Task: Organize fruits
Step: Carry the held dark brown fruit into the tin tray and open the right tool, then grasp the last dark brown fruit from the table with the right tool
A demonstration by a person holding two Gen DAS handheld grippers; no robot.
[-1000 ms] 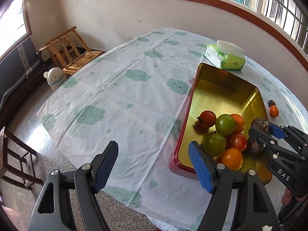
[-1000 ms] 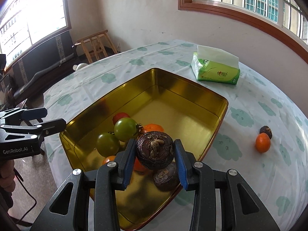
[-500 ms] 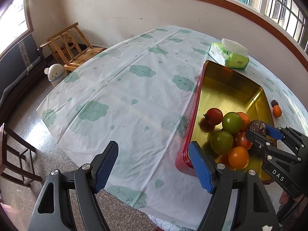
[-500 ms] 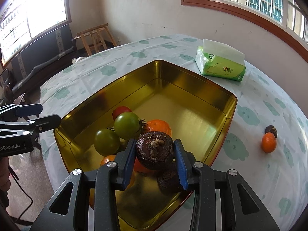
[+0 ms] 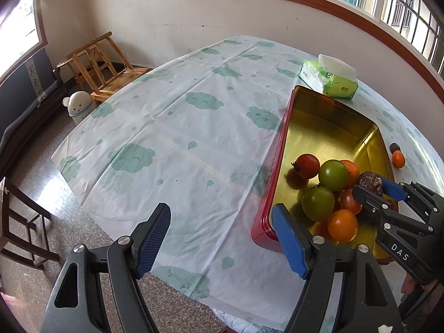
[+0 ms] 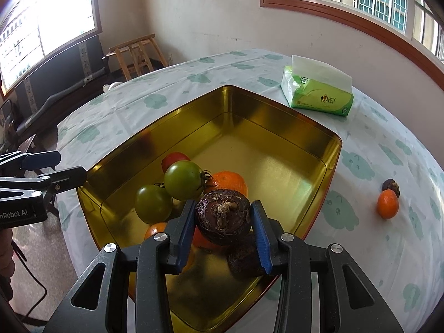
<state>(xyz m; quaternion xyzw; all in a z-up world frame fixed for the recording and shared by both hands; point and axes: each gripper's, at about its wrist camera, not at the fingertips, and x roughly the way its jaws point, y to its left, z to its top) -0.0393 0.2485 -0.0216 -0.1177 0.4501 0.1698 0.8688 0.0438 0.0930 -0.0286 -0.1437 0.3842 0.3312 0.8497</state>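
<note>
You're working over the worktop point(image 6: 374, 149) with the gold tin point(image 6: 277, 149) sitting in front of you, near edge toward both tools. You're holding the right gripper point(image 6: 223, 219) above the tin's near right corner, jaws narrow and clamped on a dark brown water chestnut point(image 6: 223, 216). It's sitting high in the pads, stem end facing the camera.

The near end of the tin is crowded: two green tomatoes point(image 6: 183, 180), a red tomato point(image 6: 174, 158), oranges point(image 6: 229, 181) and a second dark chestnut point(image 6: 242, 259) directly under your jaws. The far half of the tin is lying bare.

Doing this step well, as I read it:
- You're hanging over the pile, so lower before letting go. Dropped from here, it's likely bouncing off the fruit below.
- Aiming at the bare gold floor just beyond the orange is safer than stacking on the heap.
- Open the jaws slowly, since the round chestnut may roll toward the wall.

Your left gripper point(image 5: 222, 238) is sitting off the tin's near left corner, jaws wide, nothing between them. Keeping it there is fine; it's clear of your drop path.

One small orange point(image 6: 388, 204) and a small dark chestnut point(image 6: 390, 186) are waiting on the cloth to the right of the tin, touching or nearly so.
</note>
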